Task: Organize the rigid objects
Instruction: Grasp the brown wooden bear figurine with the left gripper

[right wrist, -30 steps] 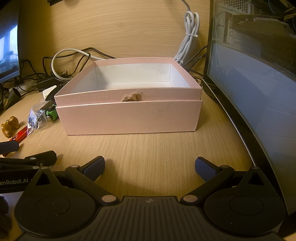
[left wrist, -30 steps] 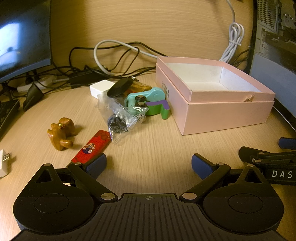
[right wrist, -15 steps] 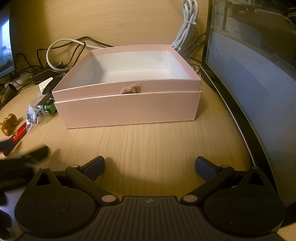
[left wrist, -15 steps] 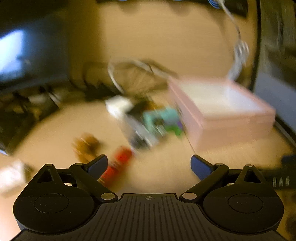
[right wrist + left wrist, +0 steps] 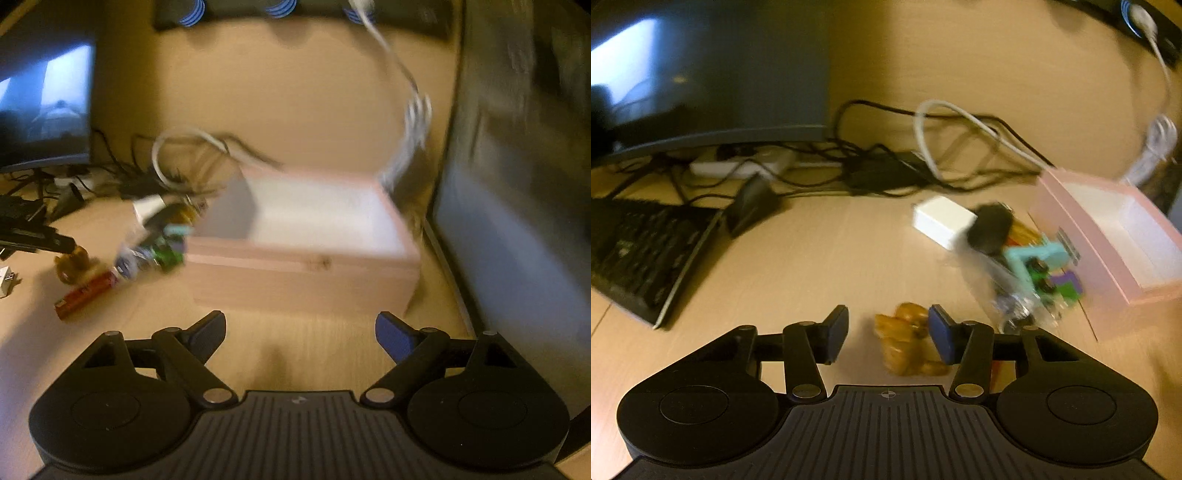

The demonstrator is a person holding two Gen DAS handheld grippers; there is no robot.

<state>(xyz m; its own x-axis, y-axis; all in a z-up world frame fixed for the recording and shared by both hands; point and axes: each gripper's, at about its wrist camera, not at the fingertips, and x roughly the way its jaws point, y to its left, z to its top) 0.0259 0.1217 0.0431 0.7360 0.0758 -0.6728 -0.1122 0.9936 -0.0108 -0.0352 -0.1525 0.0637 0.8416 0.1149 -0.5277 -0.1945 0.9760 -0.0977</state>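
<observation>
In the left wrist view, the left gripper [image 5: 888, 332] is seen low over the wooden worktop [image 5: 820, 258], its jaws having just been closing; they stand part-way apart, with a small brown wooden figurine [image 5: 905, 338] between them. The right blue pad lies against or just beside the figurine (blur prevents telling which), while the left pad is clear of it, so no clamping is shown. To the right, a heap of small things is seen: a white block [image 5: 942, 220], a black disc [image 5: 990, 229], a teal and purple plastic piece [image 5: 1043, 264] and a clear bag [image 5: 1012, 295], all just beside the open pink box [image 5: 1108, 258]. A keyboard [image 5: 639, 251] and a monitor [image 5: 709, 74] are seen at the left. In the right wrist view, heavily blurred, the right gripper [image 5: 300, 330] is held above bare worktop in front of the pink box [image 5: 303, 273], its jaws wide apart, having just closed a little, with nothing between them. The box's white inside is seen uncovered. The figurine [image 5: 72, 262] is found at the far left, beneath the tip of the left gripper [image 5: 61, 243], with a red flat item [image 5: 85, 293] lying near it.
</observation>
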